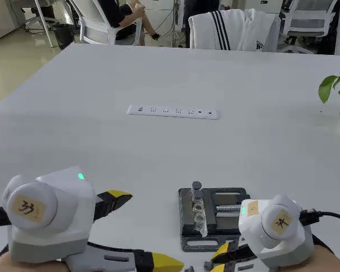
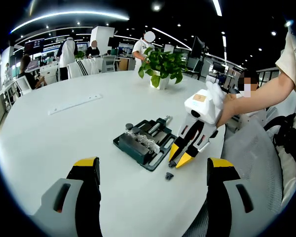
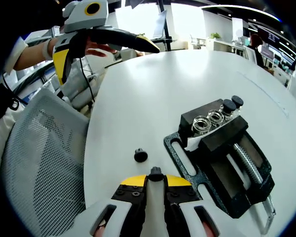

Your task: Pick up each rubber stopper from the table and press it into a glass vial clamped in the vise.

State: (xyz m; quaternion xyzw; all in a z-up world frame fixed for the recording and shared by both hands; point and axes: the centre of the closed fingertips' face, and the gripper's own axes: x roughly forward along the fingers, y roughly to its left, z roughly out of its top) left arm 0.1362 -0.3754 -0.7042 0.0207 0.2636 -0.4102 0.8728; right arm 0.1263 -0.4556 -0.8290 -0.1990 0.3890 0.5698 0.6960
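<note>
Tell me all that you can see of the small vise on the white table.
The vise is a small bench vise, dark and metal-looking, with a flat slotted base, two block jaws and a bright threaded screw. It lies flat on the white table, close to the person's edge. Its jaws clamp a row of four glass vials upright: two are open, and two carry black stoppers. Only the table and the vials touch it.
</note>
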